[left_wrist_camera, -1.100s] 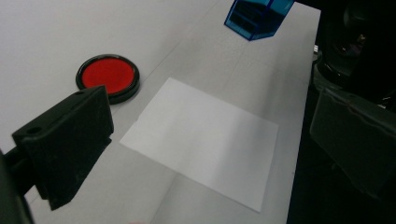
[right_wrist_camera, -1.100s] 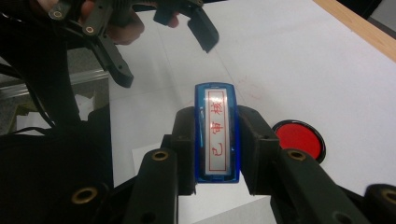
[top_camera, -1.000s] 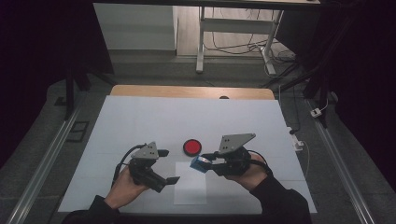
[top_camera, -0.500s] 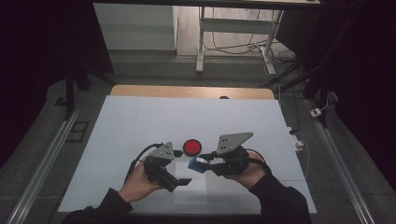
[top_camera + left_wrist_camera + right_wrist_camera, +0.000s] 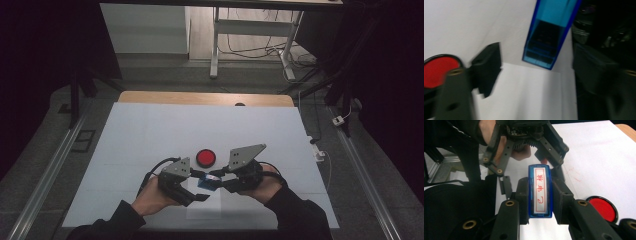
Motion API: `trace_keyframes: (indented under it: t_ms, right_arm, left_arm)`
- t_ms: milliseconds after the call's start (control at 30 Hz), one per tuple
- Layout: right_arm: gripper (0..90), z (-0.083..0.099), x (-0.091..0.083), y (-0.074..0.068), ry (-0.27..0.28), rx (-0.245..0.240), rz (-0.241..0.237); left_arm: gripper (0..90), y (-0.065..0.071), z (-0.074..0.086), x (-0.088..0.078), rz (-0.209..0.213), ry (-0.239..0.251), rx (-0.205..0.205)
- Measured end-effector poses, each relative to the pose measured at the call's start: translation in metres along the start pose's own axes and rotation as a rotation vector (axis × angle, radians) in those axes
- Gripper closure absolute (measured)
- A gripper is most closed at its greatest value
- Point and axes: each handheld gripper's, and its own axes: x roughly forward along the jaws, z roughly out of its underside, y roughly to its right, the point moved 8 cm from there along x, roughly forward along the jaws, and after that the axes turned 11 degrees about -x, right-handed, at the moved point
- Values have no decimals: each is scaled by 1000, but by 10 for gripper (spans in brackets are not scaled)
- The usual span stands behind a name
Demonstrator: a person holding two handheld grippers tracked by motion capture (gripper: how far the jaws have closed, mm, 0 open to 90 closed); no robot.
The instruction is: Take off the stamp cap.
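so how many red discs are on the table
1: the red disc lies on the white table, just beyond the two claws and the blue stamp.

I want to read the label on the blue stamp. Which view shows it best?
The right gripper view: the blue stamp faces the camera, red characters legible. The left gripper view shows its end, no label. The high view shows a small blue patch.
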Motion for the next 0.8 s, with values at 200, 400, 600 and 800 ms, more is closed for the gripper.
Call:
trace_keyframes:
  t_ms: [200,400,600,800]
  right_arm:
    - [696,-1,0,-2,5,-13,-20]
    - [695,-1,0,-4,20,-21,-36]
    - [695,-2,-1,-5,28,-17,-44]
    - [695,-2,-2,-4,43,-21,-53]
  left_arm:
    - [514,3,2,-2,33,-8,32]
    - [607,3,3,-3,42,-5,41]
    - [647,3,2,-5,52,6,45]
    - [667,4,2,-6,60,13,64]
